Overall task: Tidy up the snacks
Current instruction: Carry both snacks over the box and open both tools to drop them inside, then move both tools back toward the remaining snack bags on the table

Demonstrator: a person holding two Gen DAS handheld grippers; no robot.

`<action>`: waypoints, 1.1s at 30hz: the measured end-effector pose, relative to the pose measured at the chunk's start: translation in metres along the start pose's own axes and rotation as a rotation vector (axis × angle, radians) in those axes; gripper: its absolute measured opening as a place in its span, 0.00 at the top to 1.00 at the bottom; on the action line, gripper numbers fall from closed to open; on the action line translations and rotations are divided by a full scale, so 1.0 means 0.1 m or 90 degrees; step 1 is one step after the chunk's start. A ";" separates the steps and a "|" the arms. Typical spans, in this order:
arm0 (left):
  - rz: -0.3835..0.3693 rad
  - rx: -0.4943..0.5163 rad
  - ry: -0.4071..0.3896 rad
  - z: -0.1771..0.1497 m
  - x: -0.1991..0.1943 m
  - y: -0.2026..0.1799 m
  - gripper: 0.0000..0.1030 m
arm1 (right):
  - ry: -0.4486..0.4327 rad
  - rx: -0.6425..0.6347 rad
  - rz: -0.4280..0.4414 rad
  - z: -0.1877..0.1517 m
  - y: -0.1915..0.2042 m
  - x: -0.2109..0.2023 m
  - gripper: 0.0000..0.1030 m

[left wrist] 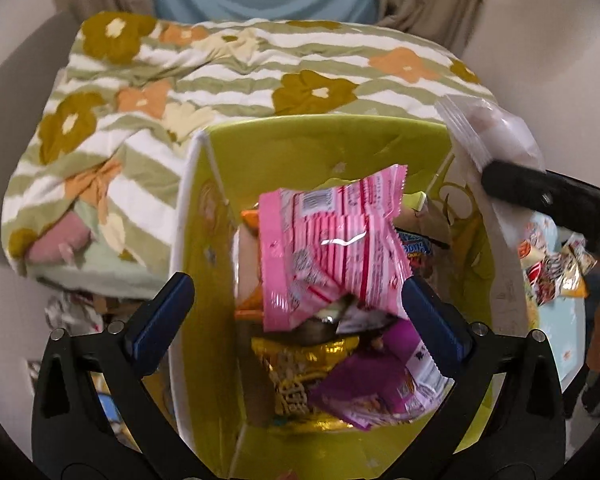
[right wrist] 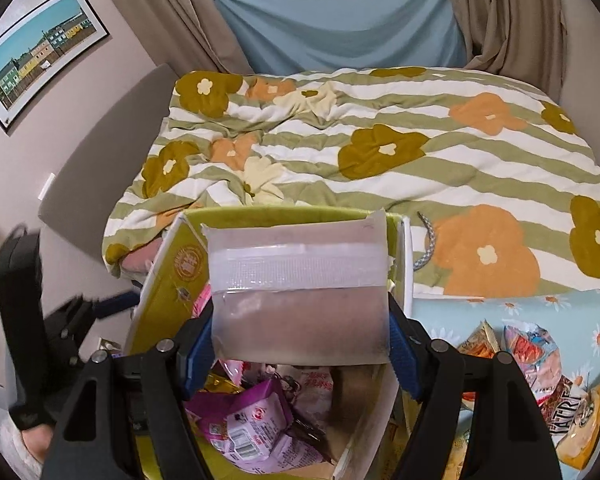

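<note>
A yellow-green paper bag [left wrist: 320, 148] stands open against the bed, with several snack packets inside. In the left wrist view my left gripper [left wrist: 296, 300] is open above the bag's mouth, and a pink striped packet [left wrist: 332, 248] sits between its fingers, touching neither. A gold packet [left wrist: 300, 356] and a purple packet [left wrist: 372, 376] lie lower in the bag. My right gripper [right wrist: 300, 332] is shut on a frosted translucent packet [right wrist: 300, 292] with a brownish filling, held over the bag [right wrist: 160, 280]. That packet also shows in the left wrist view [left wrist: 496, 128].
A striped floral duvet [right wrist: 380, 148] covers the bed behind the bag. A light blue daisy-print cloth [right wrist: 452, 316] to the right holds several loose snack packets [right wrist: 540, 360]. A framed picture [right wrist: 36, 56] hangs on the left wall. Curtains hang at the back.
</note>
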State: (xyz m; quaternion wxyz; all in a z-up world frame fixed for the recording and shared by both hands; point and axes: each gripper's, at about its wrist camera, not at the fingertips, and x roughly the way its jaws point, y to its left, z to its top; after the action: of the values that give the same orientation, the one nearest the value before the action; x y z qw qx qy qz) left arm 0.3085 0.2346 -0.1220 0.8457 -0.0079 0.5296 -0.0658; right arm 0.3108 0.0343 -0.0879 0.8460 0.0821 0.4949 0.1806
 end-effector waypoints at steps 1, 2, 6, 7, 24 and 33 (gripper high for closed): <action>-0.001 -0.008 0.000 -0.02 -0.01 0.03 0.00 | 0.002 -0.001 0.001 0.02 0.01 0.02 0.32; 0.000 -0.016 -0.001 -0.04 -0.02 0.05 0.00 | 0.006 -0.002 0.003 0.05 0.01 0.06 0.32; 0.021 -0.024 -0.002 -0.10 -0.04 0.09 0.00 | 0.020 0.014 0.022 0.10 0.00 0.26 0.31; 0.026 -0.025 -0.002 -0.11 -0.04 0.09 0.00 | 0.021 0.019 0.025 0.10 0.00 0.32 0.31; 0.017 -0.004 -0.002 -0.31 -0.13 -0.12 0.00 | -0.058 -0.019 -0.024 -0.14 -0.03 0.13 0.00; 0.008 0.015 -0.044 -0.37 -0.48 -0.22 0.00 | -0.090 -0.015 -0.029 -0.23 0.00 -0.31 0.00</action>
State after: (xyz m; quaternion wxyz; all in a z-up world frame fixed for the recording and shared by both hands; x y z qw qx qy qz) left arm 0.2527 0.2206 -0.0935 0.8638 0.0033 0.4993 -0.0669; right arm 0.2772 0.0211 -0.0749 0.8835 0.0735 0.4337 0.1612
